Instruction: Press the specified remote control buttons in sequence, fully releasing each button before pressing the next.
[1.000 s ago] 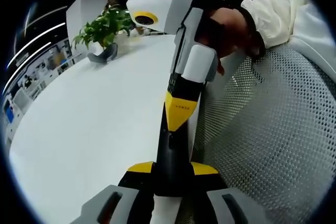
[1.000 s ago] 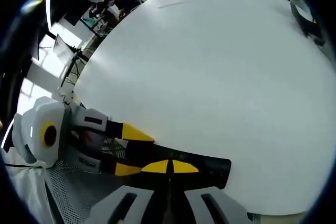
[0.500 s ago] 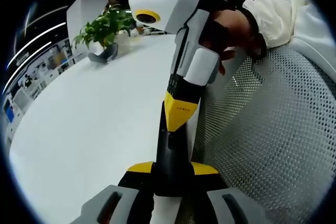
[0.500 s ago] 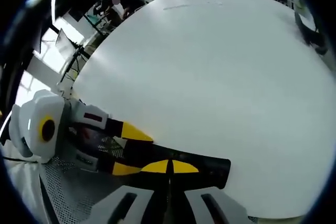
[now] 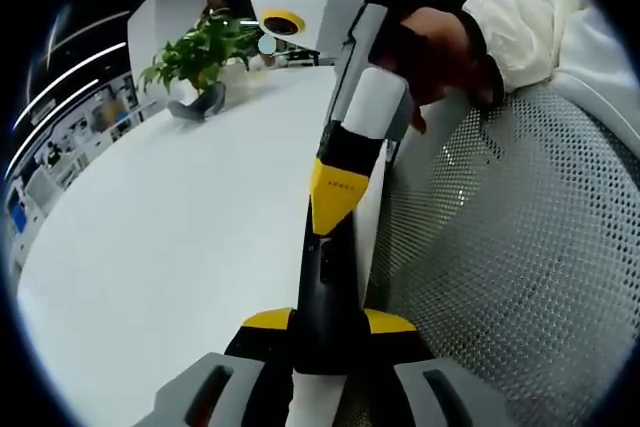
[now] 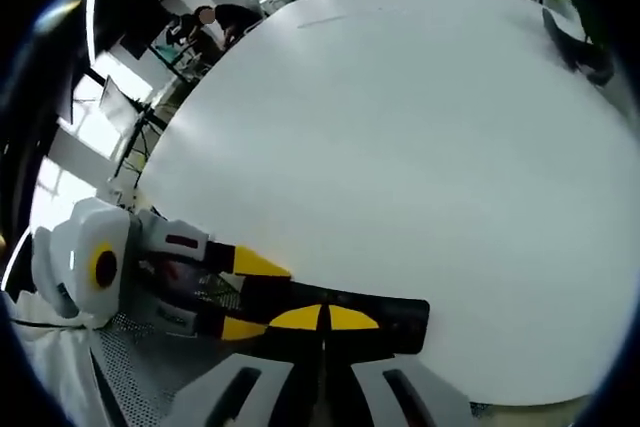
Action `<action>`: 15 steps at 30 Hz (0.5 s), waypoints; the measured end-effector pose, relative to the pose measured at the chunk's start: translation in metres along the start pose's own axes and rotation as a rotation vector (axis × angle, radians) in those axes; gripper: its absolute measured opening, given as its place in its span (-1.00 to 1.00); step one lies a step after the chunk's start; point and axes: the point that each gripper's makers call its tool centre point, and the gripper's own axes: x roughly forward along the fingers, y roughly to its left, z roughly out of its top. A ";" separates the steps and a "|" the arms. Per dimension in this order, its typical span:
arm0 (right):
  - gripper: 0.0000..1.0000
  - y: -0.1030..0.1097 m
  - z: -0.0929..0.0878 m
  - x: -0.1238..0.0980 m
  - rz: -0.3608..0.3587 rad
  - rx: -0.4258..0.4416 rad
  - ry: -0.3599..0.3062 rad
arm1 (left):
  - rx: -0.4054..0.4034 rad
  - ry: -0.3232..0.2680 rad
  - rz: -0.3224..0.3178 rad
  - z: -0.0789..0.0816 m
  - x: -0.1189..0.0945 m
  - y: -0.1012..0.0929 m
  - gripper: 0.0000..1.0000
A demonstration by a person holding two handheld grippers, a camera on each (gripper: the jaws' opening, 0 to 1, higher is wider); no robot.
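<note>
Your left gripper (image 5: 325, 332) is clamped on the black remote (image 5: 328, 277) at the white table (image 5: 180, 247) edge; your right gripper (image 6: 322, 319), tips pressed together, sits on the remote's face.

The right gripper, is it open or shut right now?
Shut. In the right gripper view, the right gripper has its yellow tips meeting with no gap, pressed onto the black remote at the white table edge.

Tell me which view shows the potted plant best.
The left gripper view: the potted plant stands at the white table's far edge, leaves plain. In the right gripper view I cannot make it out.
</note>
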 end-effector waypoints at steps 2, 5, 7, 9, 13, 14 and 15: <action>-1.00 0.001 -0.002 0.000 0.008 0.012 0.013 | 0.000 0.000 0.000 0.000 0.000 0.000 -0.51; -1.00 0.001 -0.006 0.003 0.004 0.019 0.041 | 0.000 0.000 0.001 0.000 0.000 0.000 -0.51; -1.00 0.001 -0.010 0.005 0.004 0.021 0.072 | 0.000 0.000 0.001 0.000 0.000 0.000 -0.51; -1.00 0.001 -0.014 0.008 0.004 0.014 0.093 | 0.001 0.000 0.001 0.000 0.000 0.000 -0.51; -1.00 0.001 -0.018 0.011 -0.010 -0.017 0.117 | 0.001 0.001 0.002 0.000 0.000 0.000 -0.51; -1.00 0.001 -0.018 0.011 -0.011 -0.021 0.120 | 0.002 0.001 0.002 0.000 0.000 0.000 -0.51; -1.00 0.000 -0.017 0.011 -0.012 -0.026 0.118 | 0.003 0.001 0.003 0.000 0.000 0.000 -0.51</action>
